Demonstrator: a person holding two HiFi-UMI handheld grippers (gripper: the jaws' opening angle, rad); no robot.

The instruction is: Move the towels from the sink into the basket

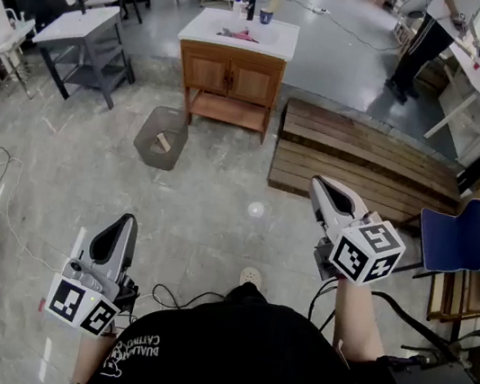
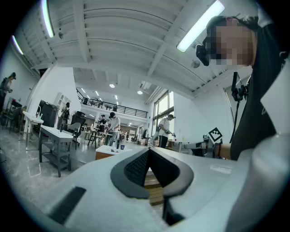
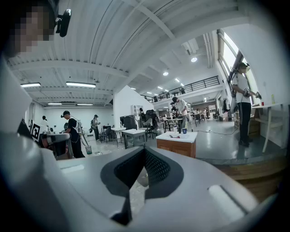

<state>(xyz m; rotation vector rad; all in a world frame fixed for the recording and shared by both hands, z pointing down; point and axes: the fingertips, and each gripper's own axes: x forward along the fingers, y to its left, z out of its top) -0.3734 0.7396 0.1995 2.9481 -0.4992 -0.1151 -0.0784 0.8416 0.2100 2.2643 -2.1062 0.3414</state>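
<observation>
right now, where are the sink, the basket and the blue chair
sink (image 1: 203, 31): head view, bare white top, left side
basket (image 1: 148, 133): head view, its left wall
blue chair (image 1: 461, 234): head view, middle of the blue panel

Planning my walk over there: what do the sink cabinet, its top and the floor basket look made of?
Cabinet: wood, warm brown with panelled doors, seemingly varnished. Top: white and smooth, perhaps ceramic or stone; too far to tell. Basket: dull grey with no shine, perhaps mesh fabric or plastic; unclear.
</observation>
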